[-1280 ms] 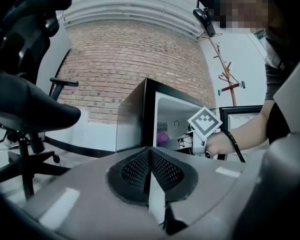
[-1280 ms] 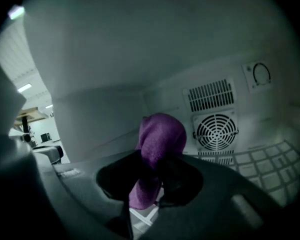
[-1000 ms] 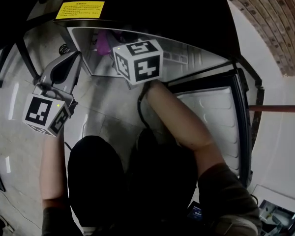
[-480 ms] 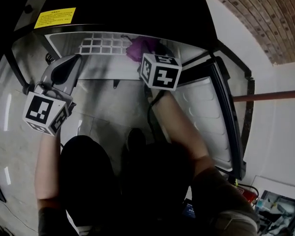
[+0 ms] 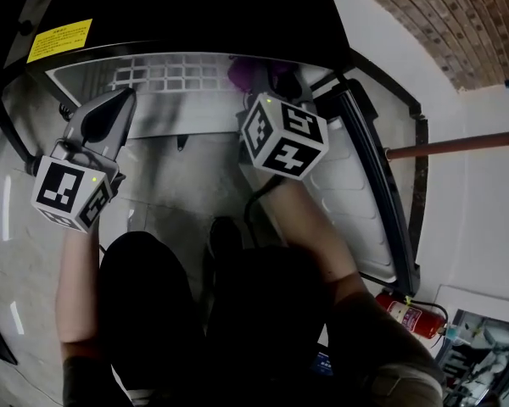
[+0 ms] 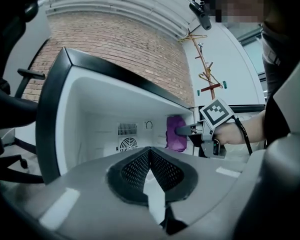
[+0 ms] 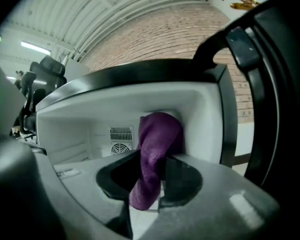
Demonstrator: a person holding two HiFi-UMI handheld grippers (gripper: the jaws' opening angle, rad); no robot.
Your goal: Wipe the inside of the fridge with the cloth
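The small fridge (image 5: 195, 113) stands open below me, white inside with a black casing. My right gripper (image 7: 152, 159) is shut on a purple cloth (image 7: 157, 134) and holds it against the upper right of the inner wall (image 7: 205, 119). The head view shows the cloth (image 5: 254, 73) bunched just beyond the right gripper's marker cube (image 5: 282, 134). From the left gripper view the cloth (image 6: 175, 134) and the right gripper (image 6: 182, 130) appear deep in the cavity. My left gripper (image 6: 150, 151) is shut and holds nothing, outside the fridge's left front edge (image 5: 123, 96).
A round fan vent (image 6: 126, 145) sits on the fridge's back wall. A wire shelf (image 5: 174, 73) spans the interior. The open fridge door (image 5: 356, 176) swings out on the right, with a red fire extinguisher (image 5: 411, 315) on the floor past it. My legs fill the lower middle.
The right gripper has carried the cloth from the left part of the fridge interior across to its right side. The left gripper has hardly moved.
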